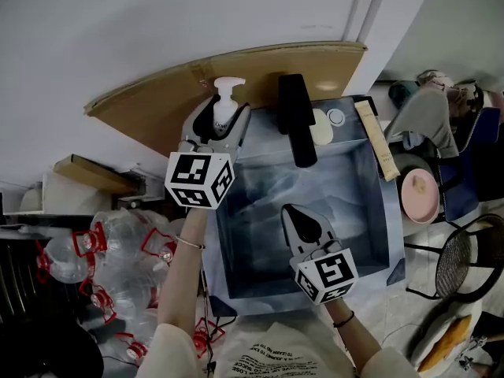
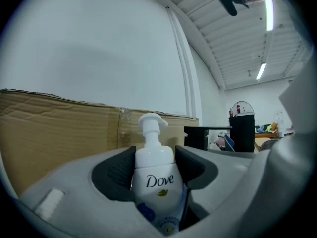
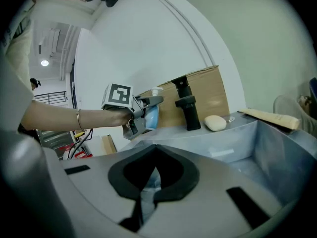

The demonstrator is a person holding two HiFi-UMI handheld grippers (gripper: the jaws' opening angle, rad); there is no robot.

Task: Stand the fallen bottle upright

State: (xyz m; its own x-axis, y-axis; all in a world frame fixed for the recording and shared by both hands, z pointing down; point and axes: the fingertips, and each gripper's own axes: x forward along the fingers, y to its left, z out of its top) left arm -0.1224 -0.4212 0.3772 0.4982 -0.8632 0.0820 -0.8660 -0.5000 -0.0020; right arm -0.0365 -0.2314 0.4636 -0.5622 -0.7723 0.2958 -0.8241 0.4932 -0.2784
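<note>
Squarely inside left claw (image 1: 220,127), pump bottle (image 2: 154,180) upright, pump head above jaws.

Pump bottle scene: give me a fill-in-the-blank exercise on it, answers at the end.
The left gripper grips a white pump bottle branded ___.
The right gripper, over the sink, has its jaws ___.
The soap bar lies beside the black ___.
Missing: Dove; shut; faucet.

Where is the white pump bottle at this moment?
The pump bottle is held upright in the left gripper, upper left in the head view, at the sink's back left corner, left of the black faucet.
</note>
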